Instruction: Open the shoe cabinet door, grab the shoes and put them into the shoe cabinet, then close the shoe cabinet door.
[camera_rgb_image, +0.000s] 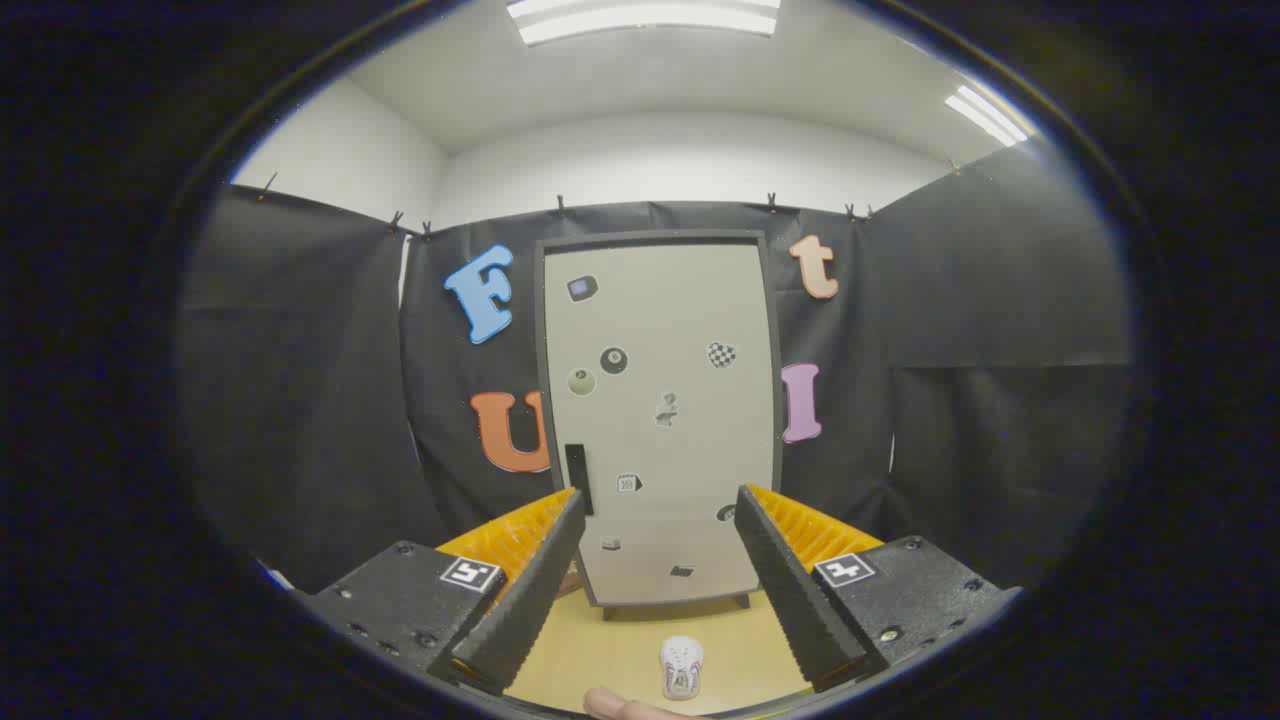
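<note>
The hand-held gripper (660, 505) is sitting with its two fingers (525, 590) spread wide, nothing lying between the pads and nothing touching them. Each finger is carrying a small square marker (471, 574) on its housing. Closest of all, a person's fingertip (622, 706) is poking in just below the gap between the fingers.

Just beyond that fingertip, low in the gap and slightly nearer the right finger, a small pale shoe (681, 667) with a patterned upper is lying on the light wooden surface (610, 650). It is pointing lengthwise away from the gripper, and it is standing free, apart from both fingers and apart from the cabinet.

Farther ahead, directly beyond the fingers, the shoe cabinet (660, 420) is standing upright on short dark feet at the back of the surface. Its pale door (690, 300) is facing the gripper and lying flush in its dark frame, so it is showing as closed. A dark vertical handle (577, 478) is sitting on the door's left side, just above the tip of the left finger. Several small stickers (613, 360) are scattered over the door.

Behind the cabinet, the black cloth wall (300, 400) is hanging, clipped along its top edge, and above it white walls and ceiling lights (645, 18) are showing.
</note>
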